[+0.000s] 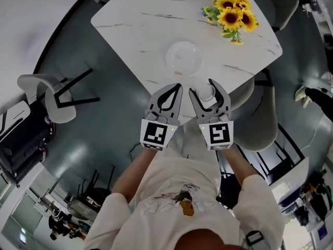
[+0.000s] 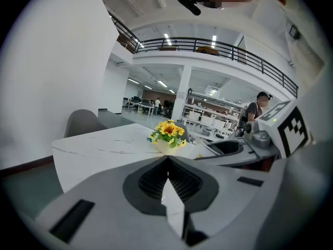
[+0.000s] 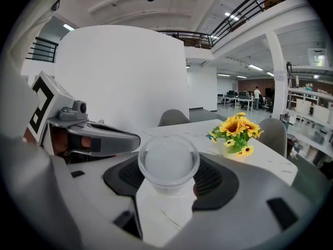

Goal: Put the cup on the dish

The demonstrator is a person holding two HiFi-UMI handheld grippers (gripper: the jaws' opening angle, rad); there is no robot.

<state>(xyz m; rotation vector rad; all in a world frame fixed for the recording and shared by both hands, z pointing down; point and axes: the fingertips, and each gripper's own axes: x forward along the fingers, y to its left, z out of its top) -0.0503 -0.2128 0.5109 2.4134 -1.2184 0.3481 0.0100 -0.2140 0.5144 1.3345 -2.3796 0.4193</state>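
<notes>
A clear plastic cup [image 1: 207,91] stands upright between the jaws of my right gripper [image 1: 203,88], at the near edge of the white marble table [image 1: 135,22]. In the right gripper view the cup [image 3: 168,163] fills the gap and both pads press on its sides. The round translucent dish [image 1: 183,58] lies on the table just beyond both grippers, with nothing on it. My left gripper [image 1: 179,86] sits beside the right one, its jaws shut tip to tip on nothing [image 2: 167,160].
A small pot of sunflowers [image 1: 233,12] stands at the table's far right corner. Grey chairs stand left of the table [image 1: 52,95] and under its near right edge [image 1: 263,124]. The floor is dark grey.
</notes>
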